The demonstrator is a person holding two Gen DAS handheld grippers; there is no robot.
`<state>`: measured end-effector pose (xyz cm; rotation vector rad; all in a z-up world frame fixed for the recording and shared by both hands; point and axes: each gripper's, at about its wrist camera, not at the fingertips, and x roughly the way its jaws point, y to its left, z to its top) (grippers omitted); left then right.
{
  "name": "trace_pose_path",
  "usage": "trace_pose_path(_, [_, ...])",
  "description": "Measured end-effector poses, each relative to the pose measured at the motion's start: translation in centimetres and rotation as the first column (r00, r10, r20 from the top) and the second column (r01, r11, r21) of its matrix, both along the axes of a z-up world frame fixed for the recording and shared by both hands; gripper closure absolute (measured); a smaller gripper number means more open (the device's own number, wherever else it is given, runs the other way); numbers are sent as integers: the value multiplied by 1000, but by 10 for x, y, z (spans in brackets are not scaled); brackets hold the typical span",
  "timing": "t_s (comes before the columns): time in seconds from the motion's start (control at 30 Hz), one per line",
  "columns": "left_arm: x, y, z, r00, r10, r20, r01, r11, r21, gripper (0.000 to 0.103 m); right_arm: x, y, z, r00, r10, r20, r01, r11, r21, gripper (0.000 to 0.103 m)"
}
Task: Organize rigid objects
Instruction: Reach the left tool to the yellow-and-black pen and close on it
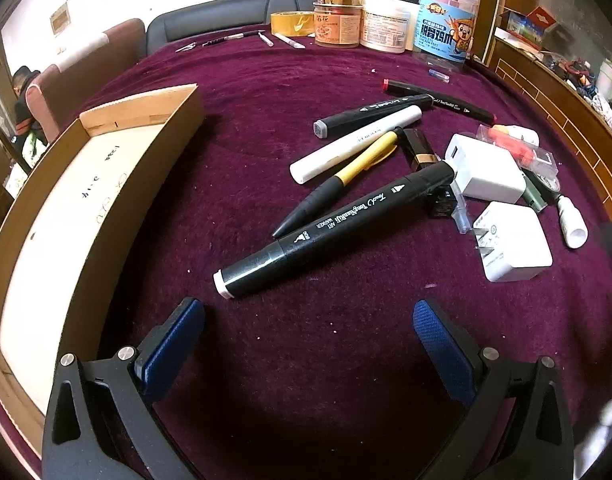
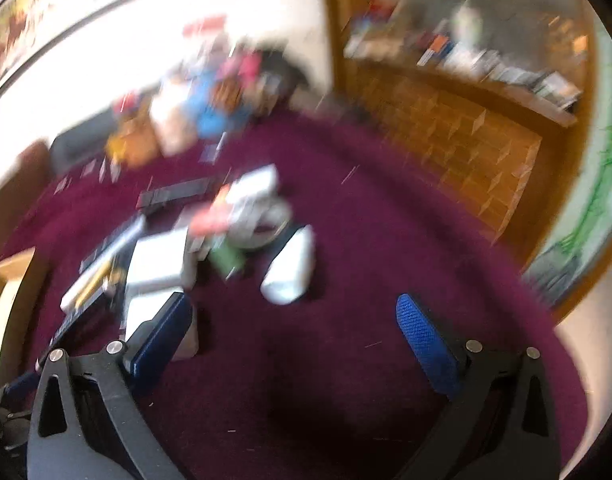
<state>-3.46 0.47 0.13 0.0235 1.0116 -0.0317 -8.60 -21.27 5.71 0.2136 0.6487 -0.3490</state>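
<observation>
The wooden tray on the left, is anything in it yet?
Empty: the wooden tray shows only its bare pale floor with handwriting; the markers lie outside on the cloth.

The left gripper (image 1: pixel 307 320) hangs over the purple cloth (image 1: pixel 266 92) with its blue pads (image 1: pixel 437 336) wide apart and nothing between them. Just above it in the frame lies a big black art marker (image 1: pixel 337 224), slanted toward the upper right. Beside it lie a black and yellow pen (image 1: pixel 341 178) and a white marker (image 1: pixel 357 142). At the right are two white chargers (image 1: pixel 487 170). A wooden tray (image 1: pixel 50 208) stands at the left. Jars (image 1: pixel 339 22) stand at the top.
</observation>
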Motion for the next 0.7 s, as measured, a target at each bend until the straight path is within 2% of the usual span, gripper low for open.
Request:
trace_pose_path(0.03, [0, 0, 0, 1000, -2, 0, 2, 1000, 1, 1, -10, 1, 7, 999, -28, 41, 29, 999, -40, 0])
trace_pose_path(0.07, [0, 0, 0, 1000, -3, -1, 3, 1000, 2, 1, -26, 3, 19, 991, -57, 124, 70, 992, -107, 0])
trace_pose_path(0.13, [1, -1, 0, 1000, -1, -1, 1, 1000, 5, 1, -40, 4, 29, 969, -51, 240, 96, 979, -179, 0])
trace_pose_path(0.17, [1, -1, 0, 1000, 3, -1, -3, 1000, 6, 1, -35, 1, 31, 966, -25, 257, 84, 972, -221, 0])
trace_pose_path(0.23, [1, -2, 0, 1000, 13, 0, -13, 1000, 13, 1, -8, -5, 26, 991, -16, 134, 43, 978, -203, 0])
trace_pose_path(0.27, [1, -3, 0, 1000, 14, 0, -14, 1000, 16, 1, 10, -18, 19, 998, 8, 66, -1, 995, -99, 0])
trace_pose_path(0.33, [1, -3, 0, 1000, 12, -2, -12, 1000, 18, 1, 27, -34, 12, 999, -3, 49, 3, 1000, -1, 0])
trace_pose_path(0.4, [3, -1, 1, 1000, -11, -22, 11, 1000, 5, 2, 47, -43, 5, 999, -29, 33, 29, 1000, 9, 0])
trace_pose_path(0.47, [-1, 6, 5, 998, -47, -41, 45, 998, -42, 5, 52, -51, -8, 999, -35, 12, 34, 999, 31, 0])
trace_pose_path(0.5, [-7, 15, 12, 997, -70, -30, 66, 992, -108, 7, 51, -55, -13, 1000, -25, -4, 25, 998, 59, 0])
trace_pose_path(0.57, [-17, 28, 24, 996, -86, 10, 87, 986, -142, 7, 49, -66, -20, 1000, -13, -18, 16, 991, 130, 0])
trace_pose_path(0.7, [-34, 45, 50, 981, -120, 155, 131, 989, -64, 6, 48, -72, -28, 999, -7, -42, 15, 981, 195, 0])
